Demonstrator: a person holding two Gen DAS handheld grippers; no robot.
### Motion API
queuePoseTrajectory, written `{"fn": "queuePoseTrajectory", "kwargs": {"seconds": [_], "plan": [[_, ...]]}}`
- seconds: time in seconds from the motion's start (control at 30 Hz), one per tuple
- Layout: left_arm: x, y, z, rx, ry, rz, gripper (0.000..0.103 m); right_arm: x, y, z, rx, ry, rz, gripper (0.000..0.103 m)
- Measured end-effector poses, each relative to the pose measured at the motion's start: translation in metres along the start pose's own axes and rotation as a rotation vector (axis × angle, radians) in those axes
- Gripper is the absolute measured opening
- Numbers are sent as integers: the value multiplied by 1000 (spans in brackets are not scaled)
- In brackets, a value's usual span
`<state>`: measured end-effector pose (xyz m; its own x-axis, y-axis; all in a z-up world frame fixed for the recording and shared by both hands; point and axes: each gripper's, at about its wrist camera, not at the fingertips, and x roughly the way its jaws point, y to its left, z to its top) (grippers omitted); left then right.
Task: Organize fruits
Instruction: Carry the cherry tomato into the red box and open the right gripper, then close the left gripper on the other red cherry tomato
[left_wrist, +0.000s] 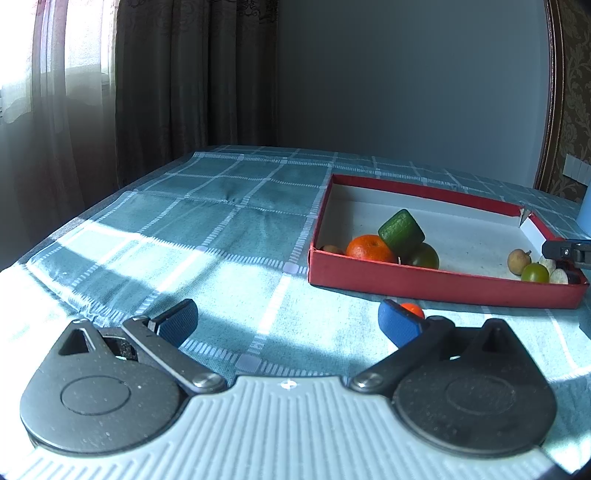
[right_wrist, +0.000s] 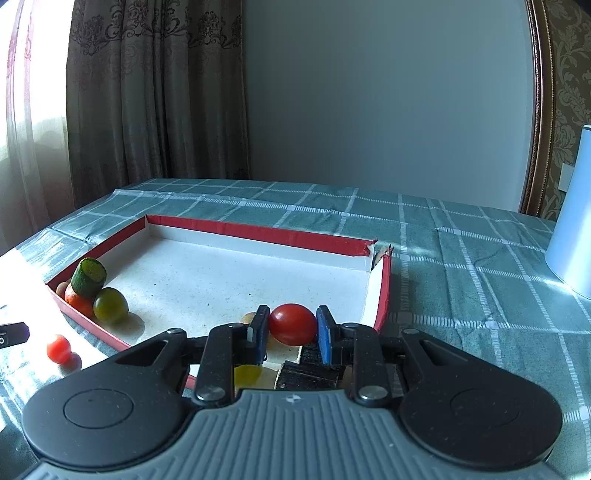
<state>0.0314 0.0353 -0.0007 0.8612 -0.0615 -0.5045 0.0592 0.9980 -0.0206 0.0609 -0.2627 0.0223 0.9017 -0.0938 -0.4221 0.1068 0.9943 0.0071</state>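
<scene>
While the left tongs (left_wrist: 288, 321) are hovering spread wide and empty above the checked cloth on the counter (left_wrist: 221, 229), the right tongs (right_wrist: 291, 326) are pinching a red cherry tomato (right_wrist: 292, 324) over the near right corner of the red tray (right_wrist: 258, 232). Another small tomato (right_wrist: 58, 349) is lying on the cloth just outside the tray's near wall, while an orange (left_wrist: 369, 248), a green chunk (left_wrist: 400, 230) and a green fruit (left_wrist: 424, 256) are sitting clustered in the tray's near left corner.

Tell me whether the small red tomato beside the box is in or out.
Out. The small red tomato lies on the tablecloth, outside the red box wall.
</scene>
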Motion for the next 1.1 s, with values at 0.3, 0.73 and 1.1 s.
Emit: {"fn": "queuePoseTrajectory", "kwargs": {"seconds": [0.3, 0.73, 1.1], "plan": [[1, 1, 0, 0, 4, 8, 103, 1, 9, -7, -68, -32, -66, 26], [2, 0, 0, 4, 13, 15, 103, 3, 2, -9, -27, -49, -63, 29], [2, -9, -1, 60, 26, 5, 103, -36, -17, -10, 81, -110, -61, 72]]}}
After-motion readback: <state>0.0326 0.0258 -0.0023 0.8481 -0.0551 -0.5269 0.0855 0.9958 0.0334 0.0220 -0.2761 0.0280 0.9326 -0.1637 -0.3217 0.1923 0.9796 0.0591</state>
